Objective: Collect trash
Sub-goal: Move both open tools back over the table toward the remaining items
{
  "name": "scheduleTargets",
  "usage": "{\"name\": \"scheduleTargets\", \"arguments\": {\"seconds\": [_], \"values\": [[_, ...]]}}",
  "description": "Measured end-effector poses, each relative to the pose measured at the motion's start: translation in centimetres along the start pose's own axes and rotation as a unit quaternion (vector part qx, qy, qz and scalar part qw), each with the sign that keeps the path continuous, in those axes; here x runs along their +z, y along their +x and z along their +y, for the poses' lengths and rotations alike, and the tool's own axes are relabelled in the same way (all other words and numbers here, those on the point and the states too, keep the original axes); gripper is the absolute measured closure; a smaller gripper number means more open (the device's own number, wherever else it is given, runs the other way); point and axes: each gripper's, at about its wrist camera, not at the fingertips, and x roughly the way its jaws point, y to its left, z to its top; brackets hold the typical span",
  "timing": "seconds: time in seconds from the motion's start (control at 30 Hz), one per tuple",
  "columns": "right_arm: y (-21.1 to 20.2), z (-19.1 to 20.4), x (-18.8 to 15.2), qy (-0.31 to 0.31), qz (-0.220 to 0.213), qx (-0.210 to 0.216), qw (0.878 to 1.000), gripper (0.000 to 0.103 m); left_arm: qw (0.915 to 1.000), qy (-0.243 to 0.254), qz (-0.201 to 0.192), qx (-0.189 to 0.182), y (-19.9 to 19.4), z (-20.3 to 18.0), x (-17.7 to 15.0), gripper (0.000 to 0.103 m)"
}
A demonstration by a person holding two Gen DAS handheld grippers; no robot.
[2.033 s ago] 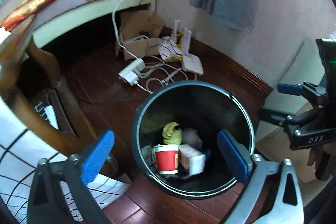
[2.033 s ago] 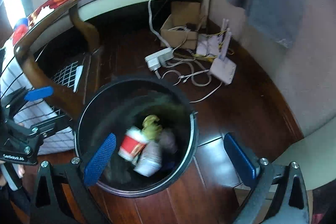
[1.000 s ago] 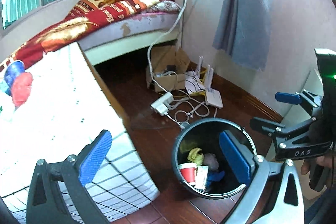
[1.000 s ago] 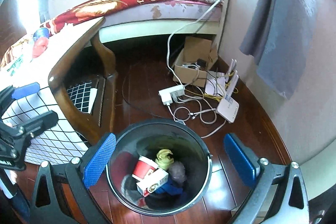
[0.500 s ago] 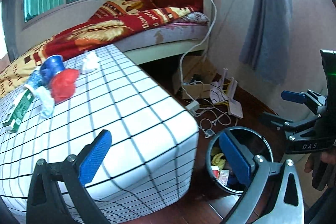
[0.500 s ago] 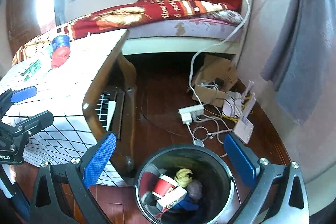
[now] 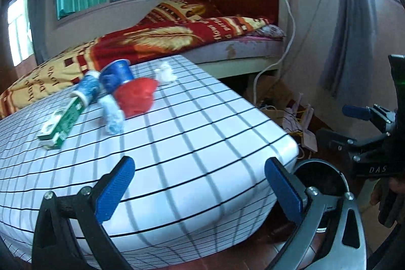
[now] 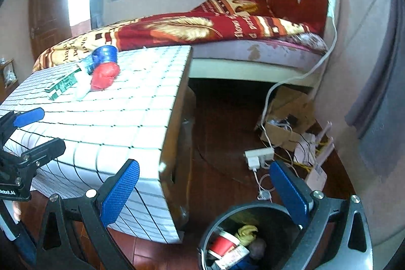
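Both claws are standing spread wide and empty: the left claw (image 7: 196,184) is hanging over the near part of the desk (image 7: 202,143), and the right claw (image 8: 205,187) is hanging over the floor between the desk's end and the bin (image 8: 215,227). The remaining trash is lying in a tight heap at the far side of the desk: a red crumpled bag (image 7: 138,98), a blue cup (image 7: 117,75) on its side, a second blue-and-white cup (image 7: 87,90), a green box (image 7: 62,122), a pale wrapper (image 7: 112,115) and a white tissue wad (image 7: 165,74).

Because these pieces are touching and overlapping, a claw closing on one is likely to be dragging or knocking a neighbour, and the tipped cups could be rolling off the desk. The bag and tissue look soft, so a shallow pinch may be slipping off them. The bin is sitting low beside the desk's corner, so a release from too far over could be missing its rim. The two claws are working close together and could be bumping.

The heap is blurring in both views, so prints and exact overlaps are hard to read. The bin is partly hiding behind claw fingers, and its bottom is cut off in the right view
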Motion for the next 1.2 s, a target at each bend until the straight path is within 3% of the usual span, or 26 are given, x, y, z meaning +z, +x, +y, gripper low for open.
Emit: {"name": "scheduleTargets", "arguments": {"seconds": [0.27,0.7,0.9,1.1,1.17,1.2], "values": [[0.8,4.4,2.5,-0.02,-0.019,0.031,0.999,0.0,0.9988,-0.025,-0.006,0.04,-1.2,5.1,-0.6,0.0],[4.1,10.5,6.2,-0.04,0.001,0.077,0.996,0.0,0.9925,-0.048,-0.002,0.112,-1.8,15.3,-0.7,0.0],[6.9,13.4,8.8,-0.055,0.01,0.087,0.995,0.0,0.9895,-0.06,0.006,0.131,-0.6,19.5,0.0,0.0],[10.9,15.4,11.2,-0.055,0.036,0.107,0.992,0.0,0.9884,-0.086,0.02,0.124,2.0,22.5,0.5,0.0],[12.3,15.9,12.0,-0.059,0.043,0.114,0.991,0.008,0.9877,-0.097,0.027,0.12,3.2,23.6,0.9,0.001],[13.1,16.2,12.4,-0.061,0.048,0.118,0.99,0.017,0.9876,-0.097,0.029,0.12,3.6,23.8,1.0,0.003]]}}
